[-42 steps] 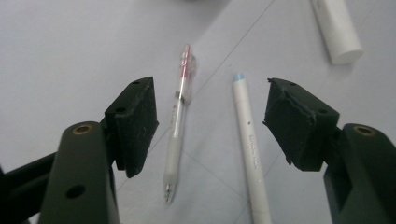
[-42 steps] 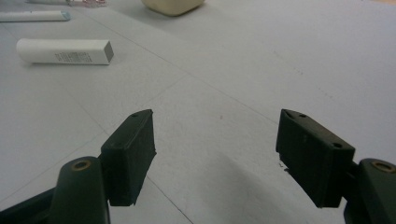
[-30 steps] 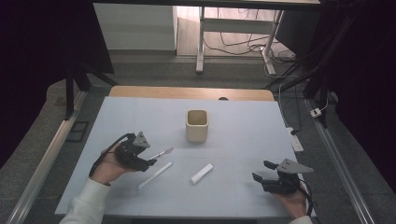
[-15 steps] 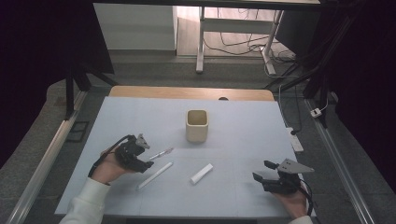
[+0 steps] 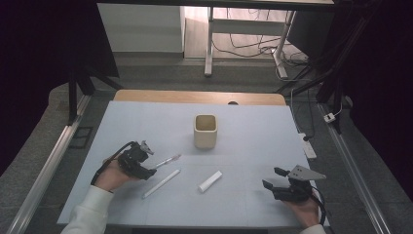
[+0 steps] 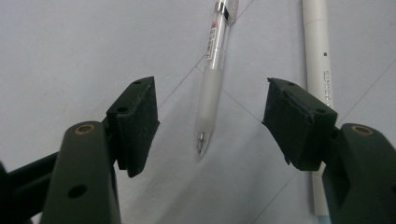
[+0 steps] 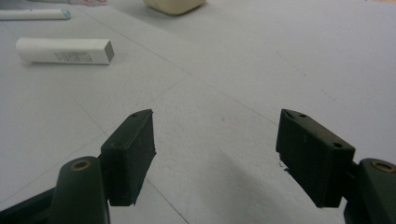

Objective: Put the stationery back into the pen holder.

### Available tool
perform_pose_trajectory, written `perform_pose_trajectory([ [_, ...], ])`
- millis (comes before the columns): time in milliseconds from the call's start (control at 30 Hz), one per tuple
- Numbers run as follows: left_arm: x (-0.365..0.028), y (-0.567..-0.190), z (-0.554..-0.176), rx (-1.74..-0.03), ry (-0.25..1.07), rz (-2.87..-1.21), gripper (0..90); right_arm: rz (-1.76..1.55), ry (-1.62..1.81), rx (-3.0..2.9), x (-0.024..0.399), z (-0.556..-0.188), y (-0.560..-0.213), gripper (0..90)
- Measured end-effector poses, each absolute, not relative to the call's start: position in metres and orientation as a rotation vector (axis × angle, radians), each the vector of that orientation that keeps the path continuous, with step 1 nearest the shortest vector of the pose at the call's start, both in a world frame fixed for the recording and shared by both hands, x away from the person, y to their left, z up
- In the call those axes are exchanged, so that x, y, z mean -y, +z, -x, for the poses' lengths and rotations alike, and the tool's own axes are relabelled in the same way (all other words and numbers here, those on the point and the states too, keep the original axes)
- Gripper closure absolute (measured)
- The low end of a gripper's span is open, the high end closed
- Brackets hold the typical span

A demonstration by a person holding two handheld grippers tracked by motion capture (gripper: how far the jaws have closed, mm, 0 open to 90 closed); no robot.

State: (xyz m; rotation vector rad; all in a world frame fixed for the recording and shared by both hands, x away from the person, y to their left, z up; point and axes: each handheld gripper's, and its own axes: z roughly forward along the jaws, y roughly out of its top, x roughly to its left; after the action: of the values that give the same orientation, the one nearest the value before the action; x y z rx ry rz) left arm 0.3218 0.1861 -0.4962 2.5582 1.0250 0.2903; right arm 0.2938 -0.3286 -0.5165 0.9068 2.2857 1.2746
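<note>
The left tongs (image 5: 155, 168) have sunk closer to the tabletop (image 5: 253, 131) than they were a second ago and have crept toward the clear pen (image 5: 166, 160), whose tip end now lies between their wide-spread jaws; in the left gripper view that clear pen (image 6: 212, 79) runs straight up the middle of the gap, with neither pad touching it, so nothing is gripped yet. This looks like the approach to a pick: the jaws are lined up across the barrel and mainly need to settle a little lower before closing. Just beside the pen lies the long white pen (image 5: 161, 183), seen along the right jaw in the left gripper view (image 6: 317, 70), close enough that the closing jaw might nudge it. The short white tube (image 5: 210, 181) lies farther toward the middle, and the beige cup (image 5: 205, 130) stands upright behind, a likely place for the pens. The right tongs (image 5: 272, 181) have kept still near the tabletop's front right corner, spread wide and empty
</note>
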Motion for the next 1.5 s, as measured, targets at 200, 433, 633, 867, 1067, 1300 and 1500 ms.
perform_pose_trajectory([
  [200, -0.180, -0.504, -0.328, -1.019, 0.279, -2.582, 39.8, -0.907, 1.268, -2.284, 0.328, -0.294, -0.517, 27.8],
  [433, -0.179, -0.511, -0.336, -0.988, 0.203, -2.609, 56.3, -0.907, 1.265, -2.283, 0.328, -0.294, -0.517, 27.8],
  [633, -0.179, -0.514, -0.338, -0.949, 0.130, -2.627, 70.1, -0.908, 1.264, -2.280, 0.328, -0.294, -0.516, 27.8],
  [867, -0.178, -0.514, -0.339, -0.940, 0.131, -2.638, 79.2, -0.905, 1.267, -2.280, 0.328, -0.294, -0.516, 27.8],
  [1067, -0.176, -0.513, -0.337, -0.905, 0.167, -2.663, 79.5, -0.906, 1.269, -2.281, 0.328, -0.294, -0.517, 27.9],
  [1300, -0.176, -0.513, -0.335, -0.879, 0.196, -2.662, 79.6, -0.905, 1.270, -2.281, 0.328, -0.294, -0.516, 27.9],
  [1500, -0.185, -0.506, -0.334, -0.885, 0.238, -2.598, 79.7, -0.904, 1.273, -2.282, 0.329, -0.294, -0.516, 27.9],
])
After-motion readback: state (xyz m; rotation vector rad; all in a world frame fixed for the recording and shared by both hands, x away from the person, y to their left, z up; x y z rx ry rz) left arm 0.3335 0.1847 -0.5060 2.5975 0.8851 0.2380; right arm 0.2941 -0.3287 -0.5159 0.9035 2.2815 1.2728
